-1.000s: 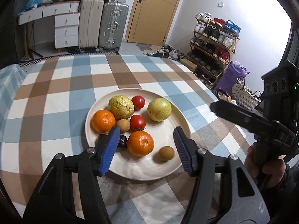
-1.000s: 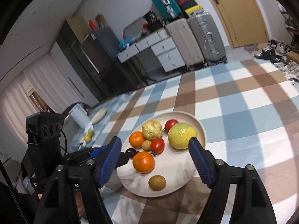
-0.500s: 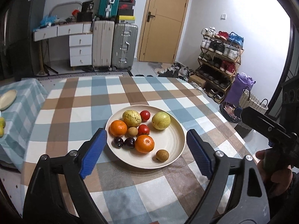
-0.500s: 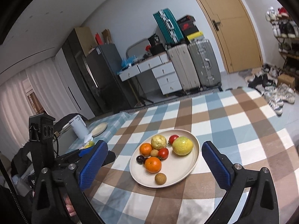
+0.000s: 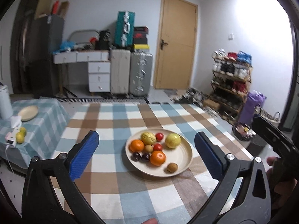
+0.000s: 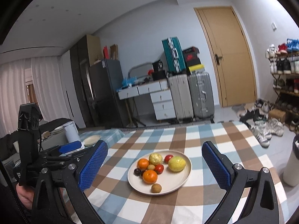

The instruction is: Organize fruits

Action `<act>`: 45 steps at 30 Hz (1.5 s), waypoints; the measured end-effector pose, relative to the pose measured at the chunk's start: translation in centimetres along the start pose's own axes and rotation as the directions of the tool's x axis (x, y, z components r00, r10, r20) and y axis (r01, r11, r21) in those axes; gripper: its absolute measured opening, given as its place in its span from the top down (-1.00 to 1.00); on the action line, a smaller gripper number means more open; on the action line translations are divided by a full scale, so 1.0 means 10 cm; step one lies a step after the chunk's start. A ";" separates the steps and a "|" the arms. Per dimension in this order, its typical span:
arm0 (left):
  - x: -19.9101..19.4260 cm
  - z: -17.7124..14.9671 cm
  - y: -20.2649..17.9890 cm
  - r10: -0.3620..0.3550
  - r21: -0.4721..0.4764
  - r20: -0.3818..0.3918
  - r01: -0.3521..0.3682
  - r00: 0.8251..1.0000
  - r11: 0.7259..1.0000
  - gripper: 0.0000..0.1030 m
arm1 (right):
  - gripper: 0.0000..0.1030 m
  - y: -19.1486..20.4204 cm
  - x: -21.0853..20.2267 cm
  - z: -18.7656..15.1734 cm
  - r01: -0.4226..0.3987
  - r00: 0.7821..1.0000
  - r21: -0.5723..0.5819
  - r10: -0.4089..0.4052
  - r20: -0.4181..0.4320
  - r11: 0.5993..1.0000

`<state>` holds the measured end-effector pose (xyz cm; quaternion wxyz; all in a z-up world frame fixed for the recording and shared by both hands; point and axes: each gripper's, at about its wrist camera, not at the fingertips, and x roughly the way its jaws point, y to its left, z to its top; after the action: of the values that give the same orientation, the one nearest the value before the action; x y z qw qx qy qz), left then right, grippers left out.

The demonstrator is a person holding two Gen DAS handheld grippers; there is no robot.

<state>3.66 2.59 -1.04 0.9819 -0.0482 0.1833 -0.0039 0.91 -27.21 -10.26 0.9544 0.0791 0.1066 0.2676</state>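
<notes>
A cream plate point(image 5: 186, 160) point(image 6: 179, 179) sits on the checked tablecloth and holds two oranges point(image 5: 158, 157) point(image 6: 149, 176), a smooth yellow fruit point(image 5: 172, 140) point(image 6: 177, 163), a knobbly yellow fruit point(image 5: 148, 138), two tomatoes point(image 5: 157, 146), dark plums point(image 5: 136, 155) and a small brown fruit point(image 5: 172, 167) point(image 6: 156, 188). My left gripper point(image 5: 145, 134) hovers back from the plate, its jaws opening with nothing between them. My right gripper point(image 6: 154, 143) stands wide open and empty, also short of the plate. Each gripper's body shows at the edge of the other's view.
A low side table point(image 5: 48, 123) with a checked cloth stands at the left, bearing an empty plate point(image 5: 29, 113), two greenish fruits point(image 5: 20, 137) and a white jug point(image 6: 71, 132). Suitcases point(image 5: 130, 74), drawers and a shoe rack point(image 5: 231, 82) line the far walls.
Both grippers have drawn back and up from the plate, so it looks smaller and farther off. Both pairs of jaws have spread wider, and the views have tilted up toward the room.
</notes>
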 end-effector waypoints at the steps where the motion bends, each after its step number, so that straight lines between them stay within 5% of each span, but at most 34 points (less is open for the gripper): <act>1: -0.03 -0.01 0.01 0.009 -0.002 0.017 -0.009 1.000 1.000 -0.98 | -0.99 0.02 -0.03 -0.01 0.008 1.000 -0.011 -0.008 0.018 1.000; 12: -0.27 -0.27 0.06 0.108 0.030 0.147 -0.113 0.983 0.993 -0.98 | -0.99 0.17 -0.21 -0.23 0.090 0.987 -0.166 -0.065 0.147 0.982; 41: 0.47 -0.92 0.23 0.133 0.044 0.056 -0.135 0.990 0.990 -0.98 | -1.00 -0.07 0.08 -0.78 0.127 0.992 -0.165 -0.127 0.009 0.978; 45: 0.48 -0.91 0.27 0.155 0.027 0.047 -0.157 0.987 0.987 -0.98 | -1.00 -0.11 0.20 -0.80 0.126 0.988 -0.160 -0.138 -0.067 0.979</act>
<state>4.78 4.29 -11.48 0.9836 -0.0189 0.1644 0.0713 1.18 -26.30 -18.56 0.9684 -0.0133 0.1276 0.2139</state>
